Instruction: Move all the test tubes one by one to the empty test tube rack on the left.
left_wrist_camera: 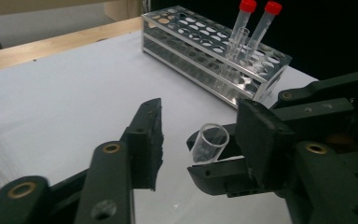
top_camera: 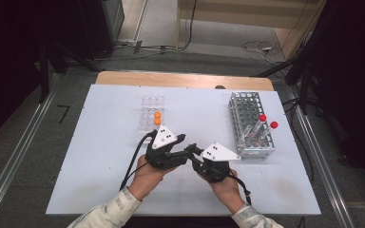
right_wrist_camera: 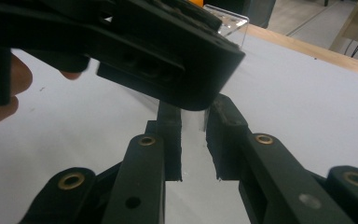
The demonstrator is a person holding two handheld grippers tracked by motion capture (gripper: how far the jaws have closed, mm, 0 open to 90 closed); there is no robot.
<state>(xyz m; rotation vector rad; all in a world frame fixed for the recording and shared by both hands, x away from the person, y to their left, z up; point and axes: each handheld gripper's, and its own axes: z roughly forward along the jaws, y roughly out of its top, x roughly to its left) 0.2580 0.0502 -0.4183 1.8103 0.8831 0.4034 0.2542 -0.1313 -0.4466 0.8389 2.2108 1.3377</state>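
On the white table (top_camera: 100, 142), the far left holds a clear tray (top_camera: 152, 113) with two orange caps (top_camera: 157, 118) standing in it. Just in front of the tray, the left tool (top_camera: 186, 142) reaches toward the right one, and the two meet near the middle of the table. In the left gripper view its jaws stand apart, with the open mouth of a clear tube (left_wrist_camera: 208, 142) between them, nearer the right jaw; I see no pad pressing on it. The tube lies roughly level above the table. The right tool (top_camera: 193, 151) is clamped on the tube: in the right gripper view its jaws sit close together with the clear glass (right_wrist_camera: 193, 125) pinched between them, partly hidden under the left tool's jaw. Farther right stands a metal rack (top_camera: 247, 124), well apart from the tools, with two red-capped tubes (top_camera: 266, 124) leaning in its near end.
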